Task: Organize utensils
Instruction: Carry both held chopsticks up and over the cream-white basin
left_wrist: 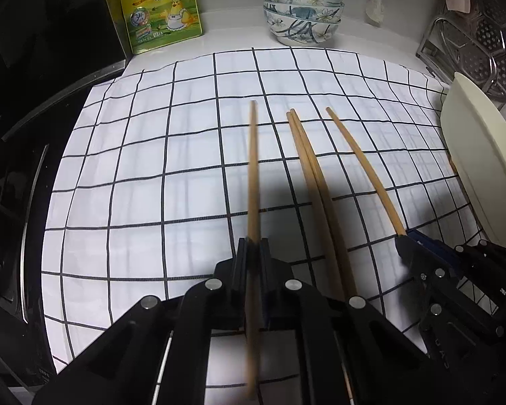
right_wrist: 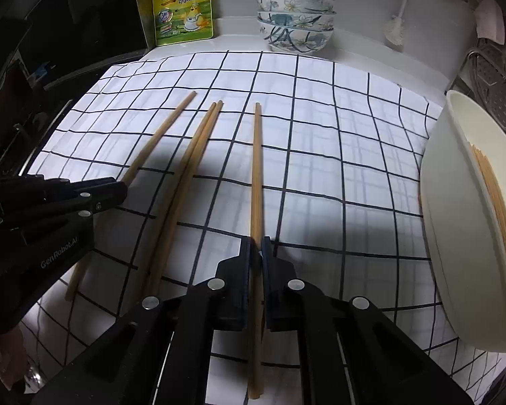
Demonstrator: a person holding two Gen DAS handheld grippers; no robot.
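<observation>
Several wooden chopsticks lie on a white checked cloth (left_wrist: 151, 168). My left gripper (left_wrist: 253, 244) is shut on one chopstick (left_wrist: 252, 168), which runs back between the fingers and points away from me. My right gripper (right_wrist: 257, 244) is shut on another chopstick (right_wrist: 256, 168) in the same way. Between the two, a pair of chopsticks (left_wrist: 307, 162) lies loose on the cloth, side by side. The right wrist view shows the left gripper (right_wrist: 123, 187) at the left with its chopstick (right_wrist: 162, 131). The left wrist view shows the right gripper (left_wrist: 404, 236) at the lower right.
A cream container (right_wrist: 455, 236) at the right edge holds more chopsticks (right_wrist: 496, 202). Stacked floral bowls (left_wrist: 302, 13) and a yellow seasoning pouch (left_wrist: 162, 10) stand at the back. A metal rack (left_wrist: 472, 44) is at the back right, a black stove (left_wrist: 17, 168) at the left.
</observation>
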